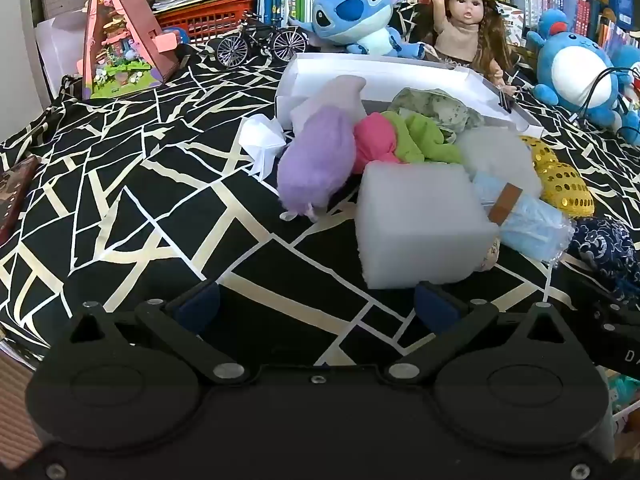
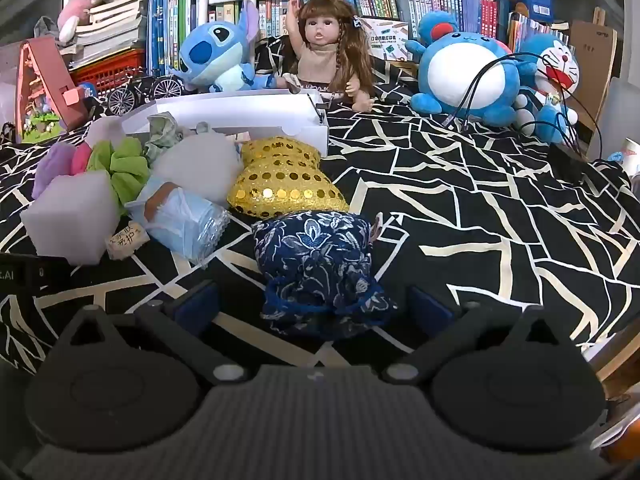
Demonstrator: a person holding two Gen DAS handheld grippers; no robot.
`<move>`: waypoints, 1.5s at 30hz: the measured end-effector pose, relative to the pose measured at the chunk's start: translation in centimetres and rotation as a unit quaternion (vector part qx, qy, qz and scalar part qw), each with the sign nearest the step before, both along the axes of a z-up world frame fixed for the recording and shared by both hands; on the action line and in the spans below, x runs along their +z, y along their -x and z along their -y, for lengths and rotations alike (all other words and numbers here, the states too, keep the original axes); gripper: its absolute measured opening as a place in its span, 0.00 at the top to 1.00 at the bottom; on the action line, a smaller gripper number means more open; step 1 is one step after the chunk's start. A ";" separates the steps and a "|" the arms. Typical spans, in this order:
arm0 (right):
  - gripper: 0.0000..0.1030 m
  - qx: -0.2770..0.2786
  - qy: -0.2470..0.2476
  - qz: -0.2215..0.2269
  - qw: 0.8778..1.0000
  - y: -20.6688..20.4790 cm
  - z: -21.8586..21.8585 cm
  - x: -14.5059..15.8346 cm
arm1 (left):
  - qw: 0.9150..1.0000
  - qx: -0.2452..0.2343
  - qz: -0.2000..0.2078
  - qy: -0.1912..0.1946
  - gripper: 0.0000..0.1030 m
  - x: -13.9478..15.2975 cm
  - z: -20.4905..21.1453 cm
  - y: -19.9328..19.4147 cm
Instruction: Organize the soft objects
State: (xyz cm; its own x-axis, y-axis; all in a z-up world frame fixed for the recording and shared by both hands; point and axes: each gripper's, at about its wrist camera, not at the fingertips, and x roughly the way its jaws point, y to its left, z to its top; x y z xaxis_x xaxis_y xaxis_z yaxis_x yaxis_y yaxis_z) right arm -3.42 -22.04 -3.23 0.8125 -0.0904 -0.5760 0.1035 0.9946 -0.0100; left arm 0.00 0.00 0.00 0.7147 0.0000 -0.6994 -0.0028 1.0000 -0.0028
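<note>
A pile of soft things lies on the black patterned cloth in front of a white box (image 1: 384, 70) (image 2: 240, 116). It holds a white foam block (image 1: 420, 224) (image 2: 68, 220), a purple plush (image 1: 316, 168), pink (image 1: 374, 142) and green cloths (image 1: 424, 140) (image 2: 120, 164), a blue mask pack (image 1: 528, 220) (image 2: 180, 220), a gold sequin pouch (image 1: 564, 184) (image 2: 280, 180) and a navy floral pouch (image 2: 320, 264). My left gripper (image 1: 316, 308) is open, just short of the foam block. My right gripper (image 2: 316, 308) is open with the navy pouch's gathered end between its fingers, not clamped.
A Stitch plush (image 1: 352, 16) (image 2: 216, 56), a doll (image 1: 468, 28) (image 2: 328, 56), a blue round plush (image 2: 464, 76) and a Doraemon plush (image 2: 556, 80) sit behind the box before bookshelves. A model bicycle (image 1: 262, 42), a pink house model (image 1: 120, 44) and black cables (image 2: 560, 120) are nearby.
</note>
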 end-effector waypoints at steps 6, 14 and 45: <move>0.00 0.000 -0.001 0.000 1.000 0.0 0.0 0.0 | 1.000 -0.001 -0.002 -0.002 0.00 0.0 0.0 0.0; 0.00 0.000 -0.001 0.000 1.000 0.0 0.0 0.0 | 1.000 -0.001 -0.005 -0.003 0.00 0.0 -0.1 -0.1; 0.00 0.000 -0.001 -0.003 1.000 0.0 -0.1 0.1 | 1.000 0.000 -0.008 -0.005 0.00 0.0 0.0 -0.1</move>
